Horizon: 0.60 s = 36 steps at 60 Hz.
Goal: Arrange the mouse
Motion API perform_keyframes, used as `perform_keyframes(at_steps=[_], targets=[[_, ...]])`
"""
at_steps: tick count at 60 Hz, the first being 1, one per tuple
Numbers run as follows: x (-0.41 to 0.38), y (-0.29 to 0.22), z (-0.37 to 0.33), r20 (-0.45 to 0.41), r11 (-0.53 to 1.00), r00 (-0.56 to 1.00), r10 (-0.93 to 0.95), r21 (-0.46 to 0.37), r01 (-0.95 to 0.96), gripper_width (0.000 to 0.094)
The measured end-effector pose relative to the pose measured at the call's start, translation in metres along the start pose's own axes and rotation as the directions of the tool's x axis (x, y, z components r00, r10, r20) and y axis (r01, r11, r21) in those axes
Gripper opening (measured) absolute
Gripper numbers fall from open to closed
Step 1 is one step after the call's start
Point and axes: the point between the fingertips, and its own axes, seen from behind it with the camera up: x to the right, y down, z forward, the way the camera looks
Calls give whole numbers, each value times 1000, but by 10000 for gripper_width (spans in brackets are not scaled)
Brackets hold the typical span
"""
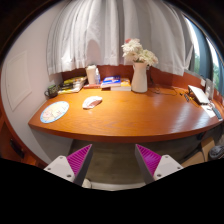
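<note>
A white mouse [92, 101] lies on the curved wooden desk [130, 120], left of centre, to the right of a round blue-patterned mat [54, 112]. My gripper [113, 160] is far back from the desk, below its front edge, with its pink-padded fingers [80, 159] wide apart and nothing between them. The mouse is well beyond the fingers, ahead and slightly left.
A white vase of pale flowers [139, 68] stands at the desk's back centre. A white cup [92, 74], books [72, 85] and blue items [111, 81] line the back left. A laptop-like object [200, 95] sits far right. Curtains [110, 35] hang behind. Floor shows below the desk.
</note>
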Motion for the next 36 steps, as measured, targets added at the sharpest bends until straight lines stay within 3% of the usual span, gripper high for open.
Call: perform_keyframes(at_steps=[11, 36], targets=[[-71, -3, 85, 67, 997, 997, -25, -73, 30, 863], [-132, -106, 271, -28, 994, 1000, -6, -112, 3, 872]])
